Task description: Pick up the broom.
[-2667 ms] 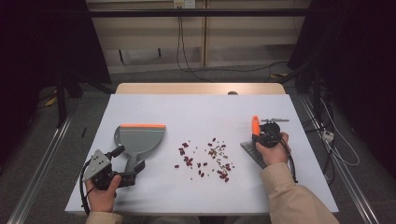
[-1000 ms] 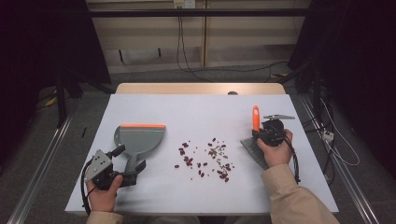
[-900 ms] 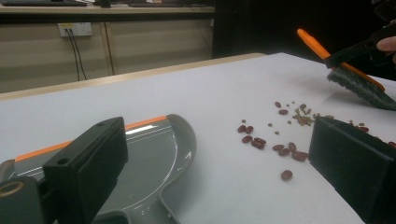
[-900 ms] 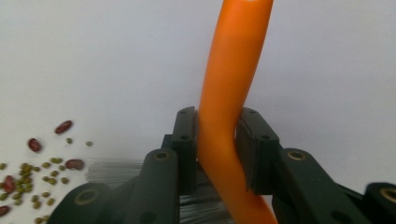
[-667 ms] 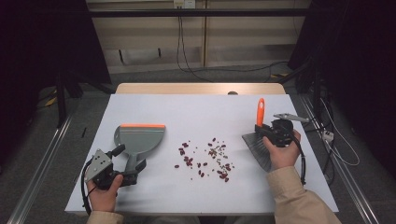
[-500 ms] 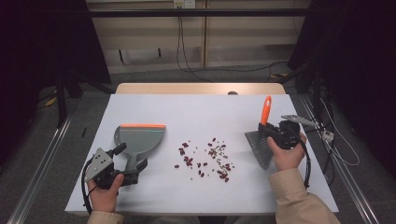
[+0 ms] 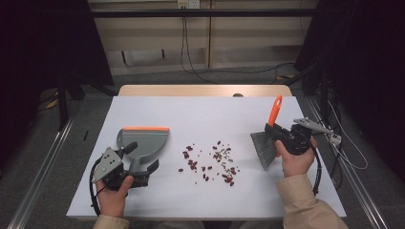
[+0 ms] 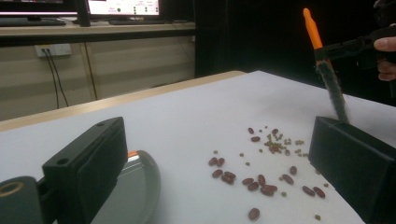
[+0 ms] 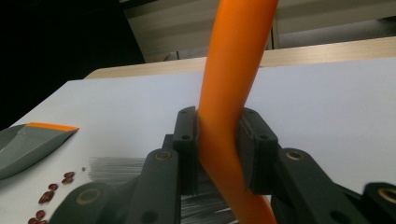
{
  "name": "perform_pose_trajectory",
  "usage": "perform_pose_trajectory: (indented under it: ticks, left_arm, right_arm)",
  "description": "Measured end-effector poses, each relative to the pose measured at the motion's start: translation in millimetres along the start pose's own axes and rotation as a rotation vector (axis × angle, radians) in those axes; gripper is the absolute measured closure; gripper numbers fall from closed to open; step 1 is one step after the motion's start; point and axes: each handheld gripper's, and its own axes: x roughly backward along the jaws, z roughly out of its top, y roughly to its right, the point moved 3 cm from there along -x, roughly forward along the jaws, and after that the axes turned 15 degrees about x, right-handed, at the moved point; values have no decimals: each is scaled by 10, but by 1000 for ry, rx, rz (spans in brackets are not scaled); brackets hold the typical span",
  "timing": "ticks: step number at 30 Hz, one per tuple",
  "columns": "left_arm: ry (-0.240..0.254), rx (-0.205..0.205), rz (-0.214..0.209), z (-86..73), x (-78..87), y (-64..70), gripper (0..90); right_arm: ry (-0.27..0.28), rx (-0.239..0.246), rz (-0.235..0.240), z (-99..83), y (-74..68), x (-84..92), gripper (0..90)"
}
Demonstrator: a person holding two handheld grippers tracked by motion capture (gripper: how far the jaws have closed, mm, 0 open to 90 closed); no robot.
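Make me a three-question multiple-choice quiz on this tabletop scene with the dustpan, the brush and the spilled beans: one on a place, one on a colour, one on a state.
1. Where do the beans lie?
A. between the dustpan and the brush
B. inside the dustpan
C. on the floor

2. What colour is the brush's handle?
A. blue
B. orange
C. white

3. How is the right tool set?
A. open above the beans
B. shut on the dustpan
C. shut on the brush's handle

Answers:
1 A, the high view shows them scattered on the white table, dustpan on one side and brush on the other.
2 B, the right gripper view shows it bright orange.
3 C, both jaws press against the orange handle there.
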Motion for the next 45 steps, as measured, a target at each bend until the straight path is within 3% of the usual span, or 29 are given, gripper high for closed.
perform_pose_trajectory:
  ticks: [5, 8, 11, 17, 22, 31, 39, 45]
  left_arm:
    - [-15, -1, -35, 40, -82, 84, 43]
    - [-23, 3, -45, 52, -117, 124, 43]
    - [-38, -2, -83, 83, -193, 239, 40]
    - [-56, -14, -137, 115, -326, 392, 38]
    - [-75, -12, -152, 121, -434, 446, 35]
    - [-114, 61, -213, 152, -835, 651, 45]
    - [-157, 56, -204, 76, -1097, 754, 67]
    - [-153, 62, -194, 34, -1248, 797, 113]
  right_arm:
    - [33, -3, 30, 14, -66, 4, 714]
    - [46, 9, 31, 38, -81, 27, 714]
    - [72, 18, 25, 92, -84, 77, 715]
    - [114, -8, 41, 152, -75, 131, 714]
    - [129, -1, 52, 209, -131, 143, 714]
    - [161, 19, 93, 368, -380, 49, 714]
    - [175, 23, 137, 447, -605, -71, 714]
    - [185, 30, 173, 489, -773, -130, 714]
